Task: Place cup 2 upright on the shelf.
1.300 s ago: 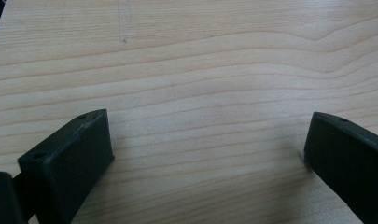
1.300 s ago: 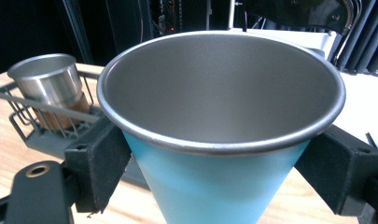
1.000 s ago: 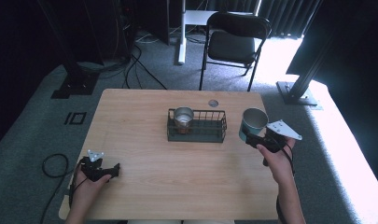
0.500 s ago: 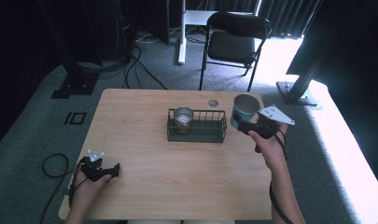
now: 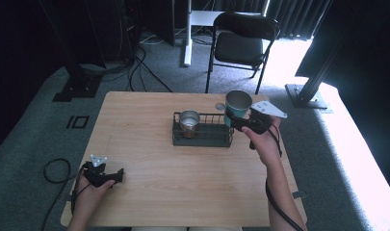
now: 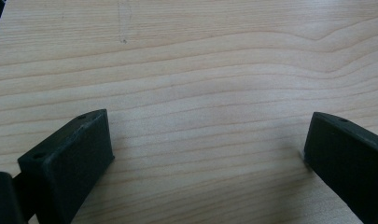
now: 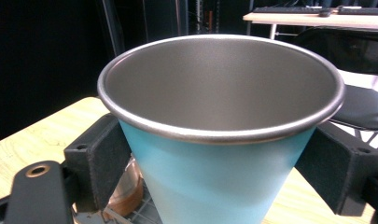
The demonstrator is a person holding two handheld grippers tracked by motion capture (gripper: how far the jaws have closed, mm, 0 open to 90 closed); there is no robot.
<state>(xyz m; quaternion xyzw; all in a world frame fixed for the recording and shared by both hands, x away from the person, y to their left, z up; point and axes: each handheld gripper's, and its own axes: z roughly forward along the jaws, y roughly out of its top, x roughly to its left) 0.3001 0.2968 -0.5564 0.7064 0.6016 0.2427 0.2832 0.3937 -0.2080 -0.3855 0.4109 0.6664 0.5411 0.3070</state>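
The teal cup with its steel-grey inside sits upright in my right hand-held gripper, whose two black jaws press against its sides below the rim. In the right gripper view the cup stands between the jaws, its round mouth open upward and nothing inside it. I hold it lifted above the right end of the black wire basket, my right hand coming in from that side.

The wire basket stands on the wooden desk, a little toward the far edge. In the basket's left part stands a second metal cup, upright, with a copper-coloured base that I also glimpse low in the right gripper view. Just behind the basket, near the teal cup, a small round disc lies on the desk.

My left hand-held gripper rests well apart from the basket, at the near left corner of the desk, held in my left hand. Its jaws stand wide apart with nothing between them but bare wood grain.

Beyond the desk, behind the basket, a black folding chair stands on the grey carpet.
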